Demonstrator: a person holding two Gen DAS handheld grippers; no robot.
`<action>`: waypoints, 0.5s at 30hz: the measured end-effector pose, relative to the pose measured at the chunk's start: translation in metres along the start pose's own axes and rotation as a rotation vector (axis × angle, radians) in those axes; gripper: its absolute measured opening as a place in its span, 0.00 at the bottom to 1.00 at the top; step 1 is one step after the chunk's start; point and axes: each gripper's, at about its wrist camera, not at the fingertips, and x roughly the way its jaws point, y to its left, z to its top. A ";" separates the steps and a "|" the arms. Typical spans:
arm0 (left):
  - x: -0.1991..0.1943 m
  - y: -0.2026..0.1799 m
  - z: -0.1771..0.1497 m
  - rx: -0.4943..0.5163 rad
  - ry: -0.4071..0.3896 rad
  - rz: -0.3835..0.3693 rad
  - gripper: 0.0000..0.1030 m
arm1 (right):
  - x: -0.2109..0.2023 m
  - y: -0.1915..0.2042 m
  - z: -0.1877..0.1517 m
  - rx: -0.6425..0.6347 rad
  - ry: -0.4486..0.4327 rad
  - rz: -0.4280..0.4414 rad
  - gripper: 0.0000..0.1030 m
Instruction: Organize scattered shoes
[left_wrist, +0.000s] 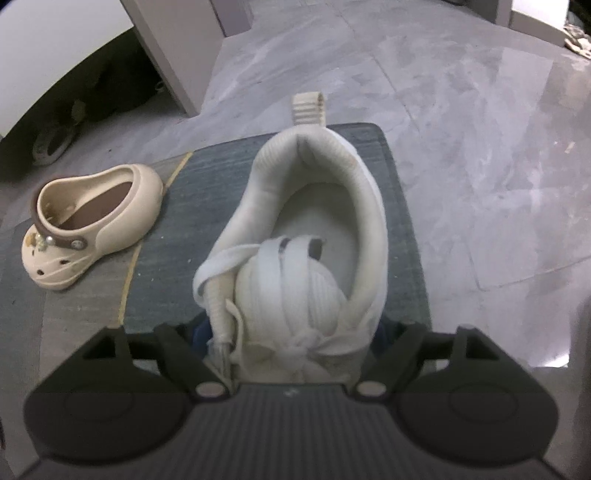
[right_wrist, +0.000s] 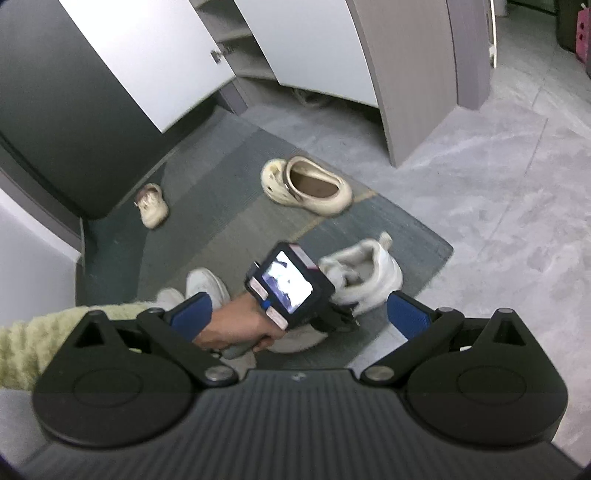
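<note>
The sneaker (left_wrist: 306, 236) stands on the mat (left_wrist: 173, 243), with the clog (left_wrist: 88, 225) to its left.

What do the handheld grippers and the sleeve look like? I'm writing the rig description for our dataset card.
Each gripper has a black ribbed body, two round black side housings, and black linkage bars with silver pivot pins. The right gripper has blue textured finger pads. The left gripper carries a lit screen. The sleeve is fuzzy pale green.
</note>
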 end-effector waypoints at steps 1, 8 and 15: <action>-0.007 0.001 0.001 -0.004 0.002 0.005 0.83 | 0.001 -0.001 -0.001 0.007 0.008 -0.004 1.00; -0.059 0.005 0.007 -0.035 0.013 0.041 0.93 | -0.016 -0.013 0.004 0.144 -0.088 -0.077 1.00; -0.134 0.019 0.010 -0.061 -0.034 0.104 0.97 | -0.039 -0.009 0.006 0.173 -0.147 -0.055 1.00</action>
